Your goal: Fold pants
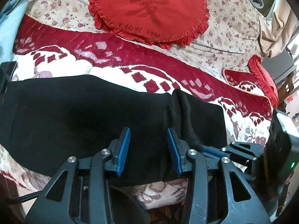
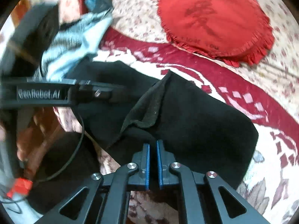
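The black pants (image 1: 74,115) lie across a red-and-white blanket (image 1: 112,59) on a bed. My left gripper (image 1: 148,136) is open just above the pants, its blue pads (image 1: 124,149) apart with black cloth showing between them. A raised fold of the pants (image 1: 181,108) stands right of it. In the right wrist view my right gripper (image 2: 153,145) is shut on the near edge of the pants (image 2: 196,123), lifting a ridge of cloth (image 2: 149,108). The left gripper's body (image 2: 56,93) reaches in from the left.
A red heart-shaped frilled cushion (image 1: 149,11) lies on a floral quilt (image 1: 233,28) beyond the blanket. A second red cushion (image 1: 261,76) is at the right. Grey-blue clothes (image 2: 74,41) are piled at the far left. A cable (image 2: 74,149) hangs by the bed edge.
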### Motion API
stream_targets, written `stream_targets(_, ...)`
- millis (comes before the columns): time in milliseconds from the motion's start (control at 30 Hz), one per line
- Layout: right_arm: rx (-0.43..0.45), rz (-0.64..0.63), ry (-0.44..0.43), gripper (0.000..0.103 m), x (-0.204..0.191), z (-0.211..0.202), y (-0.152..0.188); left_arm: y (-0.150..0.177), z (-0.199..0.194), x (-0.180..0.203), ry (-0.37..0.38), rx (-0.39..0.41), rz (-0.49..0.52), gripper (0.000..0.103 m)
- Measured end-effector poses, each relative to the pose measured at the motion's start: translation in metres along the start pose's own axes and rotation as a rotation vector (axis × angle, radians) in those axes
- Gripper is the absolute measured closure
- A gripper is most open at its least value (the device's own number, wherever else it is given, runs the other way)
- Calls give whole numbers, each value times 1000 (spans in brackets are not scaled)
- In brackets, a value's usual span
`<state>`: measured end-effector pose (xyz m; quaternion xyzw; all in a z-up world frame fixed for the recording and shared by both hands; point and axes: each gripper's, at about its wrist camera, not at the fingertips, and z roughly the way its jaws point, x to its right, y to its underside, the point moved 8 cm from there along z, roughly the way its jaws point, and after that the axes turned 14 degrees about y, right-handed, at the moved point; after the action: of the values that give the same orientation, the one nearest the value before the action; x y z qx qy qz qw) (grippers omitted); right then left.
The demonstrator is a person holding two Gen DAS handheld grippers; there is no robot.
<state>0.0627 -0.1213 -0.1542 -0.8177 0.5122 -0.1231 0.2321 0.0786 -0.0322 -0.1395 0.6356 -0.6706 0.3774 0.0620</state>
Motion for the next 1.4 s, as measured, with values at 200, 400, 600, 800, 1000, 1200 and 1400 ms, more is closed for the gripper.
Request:
stream_targets(200,27,25,-115,98,-15,-39,4,1,-18,2,22,34,-8,58)
stream_targets(400,-71,48,-81,90,-27,6,15,6,-9,16,21,12,14,56)
stream_targets(600,-1,81,-147,69,-19,-33,12,7,1,32,16,6,56,56)
stream_targets(800,41,217,41,72,50,-45,8,13,31,31,-82,-31,94,56)
stream_targets(1000,-50,166,138,81,68,5,1,13,50,16,-120,-50,66,52)
stream_targets(1200,-89,193,105,81,76,12,-3,12,54,19,-136,-46,77,47)
stream_targets(1400,-73,153,92,79,48,-14,8,14,48,21,-145,-37,76,47)
